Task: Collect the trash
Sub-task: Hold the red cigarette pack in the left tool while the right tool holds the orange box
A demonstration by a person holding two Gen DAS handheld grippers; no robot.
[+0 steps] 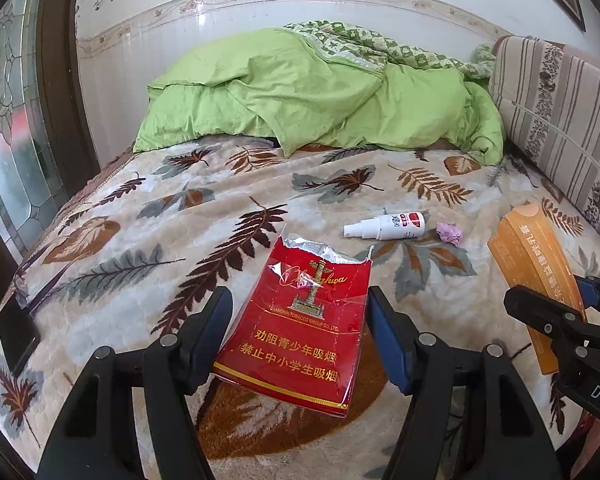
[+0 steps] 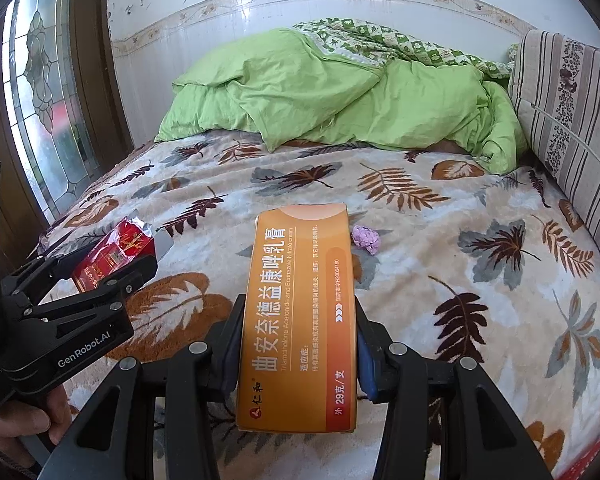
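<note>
Left gripper clasping torn red cigarette pack, right gripper clamping orange ointment box, above leaf-patterned bedspread, purple wad nearby

Left wrist view: the lower corner of the red cigarette pack is masked by the right finger of the left gripper; whether the left pad touches the pack cannot be told. The orange carton is crossed by the right gripper and its near end is hidden. The dark phone is partly lost in the lens rim; label print on the white spray bottle is too small to read. Right wrist view: the carton conceals the bottle; the hand is cut by the frame edge; the purple wad is too small to identify
</note>
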